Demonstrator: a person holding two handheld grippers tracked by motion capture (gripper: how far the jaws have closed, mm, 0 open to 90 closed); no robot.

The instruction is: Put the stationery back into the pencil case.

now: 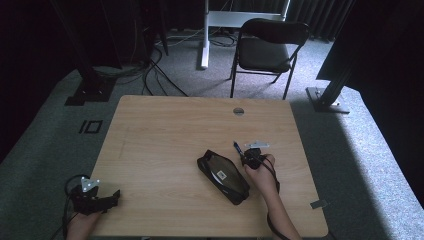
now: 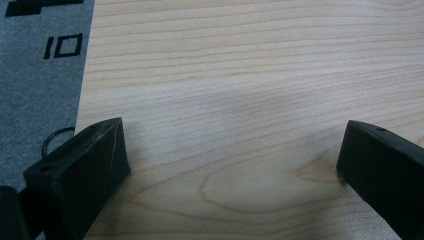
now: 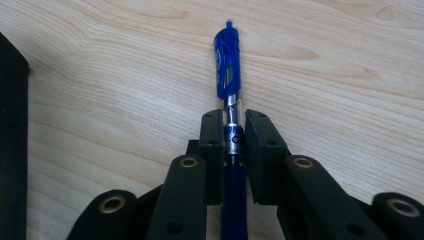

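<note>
Pale wood-grain laminate covered the table (image 1: 165, 125), which stood on grey carpet among dark curtains. Nearest the person, at the front left corner, the left gripper (image 1: 95, 199) rested low over the surface with its blunt black jaws spread wide and nothing between them, probably parked while the other hand worked. Toward the front right, the right gripper (image 3: 234, 131) had its jaws clamped narrowly on a blue pen (image 3: 227, 60), gripping the metal band of the barrel so the clip end pointed forward, a hold that looked suited to carrying it. Just left of that hand lay a black pencil case (image 1: 223, 176), a long soft-cornered pouch set diagonally, its glossy face bearing a small white label; the pen hovered beside its far end. Beyond the far edge stood a folding chair (image 1: 267, 50) with a padded seat.
</note>
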